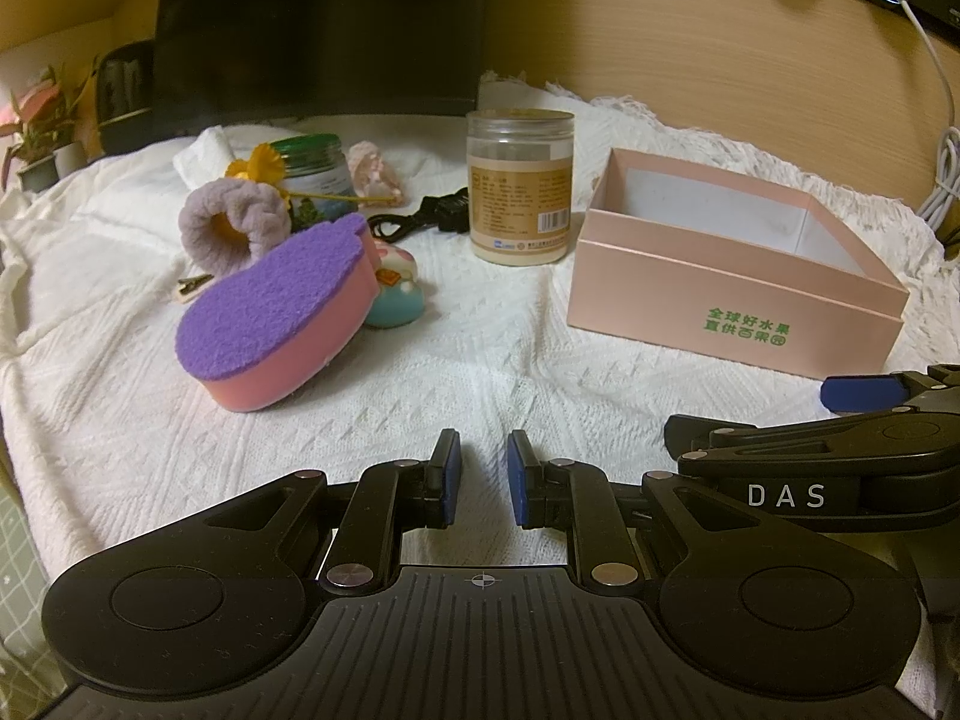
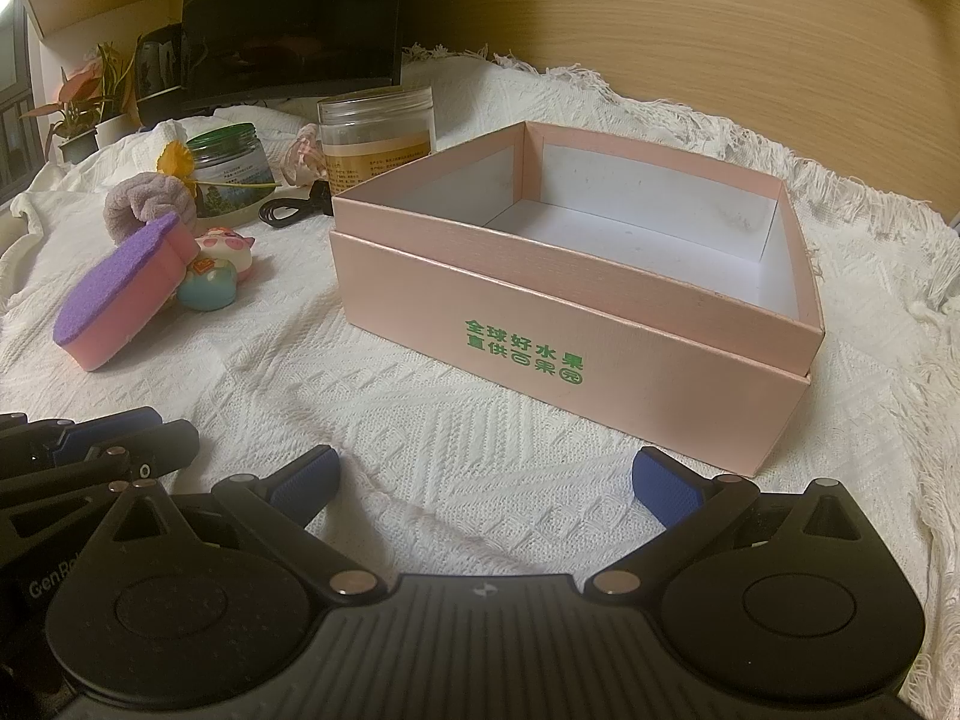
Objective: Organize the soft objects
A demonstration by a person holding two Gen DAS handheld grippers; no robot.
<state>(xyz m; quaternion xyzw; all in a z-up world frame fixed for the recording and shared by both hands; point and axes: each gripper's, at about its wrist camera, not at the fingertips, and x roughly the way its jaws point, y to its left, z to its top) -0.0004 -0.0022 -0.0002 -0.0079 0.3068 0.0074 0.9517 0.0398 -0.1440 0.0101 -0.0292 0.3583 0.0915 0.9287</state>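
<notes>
A pink sponge with a purple scouring top (image 1: 279, 315) leans on a squishy pastel toy (image 1: 396, 294) left of centre; both also show in the right wrist view, the sponge (image 2: 120, 294) and the toy (image 2: 219, 267). A lilac fluffy scrunchie (image 1: 231, 222) sits behind them. An empty pink box (image 1: 738, 294) with green print stands on the right, large in the right wrist view (image 2: 564, 324). My left gripper (image 1: 483, 477) hovers over the cloth, jaws a narrow gap apart, empty. My right gripper (image 2: 486, 483) is wide open and empty before the box.
A white knitted cloth (image 1: 420, 396) covers the table. A clear jar (image 1: 519, 183), a green-lidded jar (image 1: 315, 171), a yellow flower (image 1: 261, 165), a black cable (image 1: 420, 216) and a small clip (image 1: 192, 288) lie behind. A dark monitor (image 1: 318, 30) and potted plant (image 1: 42, 132) stand at back.
</notes>
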